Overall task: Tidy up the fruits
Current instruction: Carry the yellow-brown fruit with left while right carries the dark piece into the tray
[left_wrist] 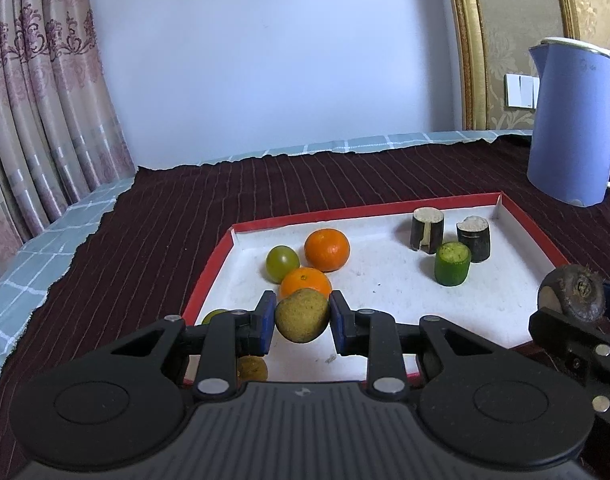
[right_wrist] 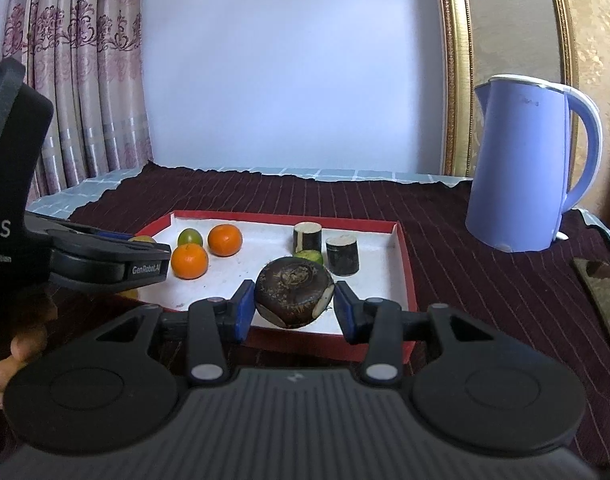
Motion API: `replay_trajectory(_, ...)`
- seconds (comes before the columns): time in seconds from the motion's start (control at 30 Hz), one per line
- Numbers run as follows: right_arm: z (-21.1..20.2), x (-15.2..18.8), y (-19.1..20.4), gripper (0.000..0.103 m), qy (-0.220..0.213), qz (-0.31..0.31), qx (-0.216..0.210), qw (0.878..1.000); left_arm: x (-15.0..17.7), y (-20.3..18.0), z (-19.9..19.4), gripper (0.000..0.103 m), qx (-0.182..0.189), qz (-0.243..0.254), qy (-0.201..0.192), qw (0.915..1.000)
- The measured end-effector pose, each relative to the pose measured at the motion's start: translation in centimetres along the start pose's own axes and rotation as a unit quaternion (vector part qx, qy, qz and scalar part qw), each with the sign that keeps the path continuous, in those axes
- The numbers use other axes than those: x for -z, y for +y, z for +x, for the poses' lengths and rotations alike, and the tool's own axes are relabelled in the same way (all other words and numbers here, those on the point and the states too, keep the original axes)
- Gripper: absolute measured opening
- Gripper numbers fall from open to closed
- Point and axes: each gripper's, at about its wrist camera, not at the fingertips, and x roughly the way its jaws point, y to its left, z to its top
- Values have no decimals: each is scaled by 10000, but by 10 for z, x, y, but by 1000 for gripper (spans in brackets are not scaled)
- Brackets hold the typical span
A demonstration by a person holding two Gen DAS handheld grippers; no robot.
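While both grippers hold fruit above the shallow white tray with red walls, each piece should go down gently beside its own kind. The left gripper pinches a small round yellow-green fruit just in front of the two oranges, so set it there softly. The right gripper squeezes a dark brown, flat round water chestnut over the tray's near edge. "GenRobot.AI" is printed on the left gripper's finger.
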Motion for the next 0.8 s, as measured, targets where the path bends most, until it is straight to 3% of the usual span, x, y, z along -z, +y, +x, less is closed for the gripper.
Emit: replay_trajectory(0.8,6,-6,-6,40,-38,-5,70,10000,-9,-5,16,28,-8,-13,154,9999)
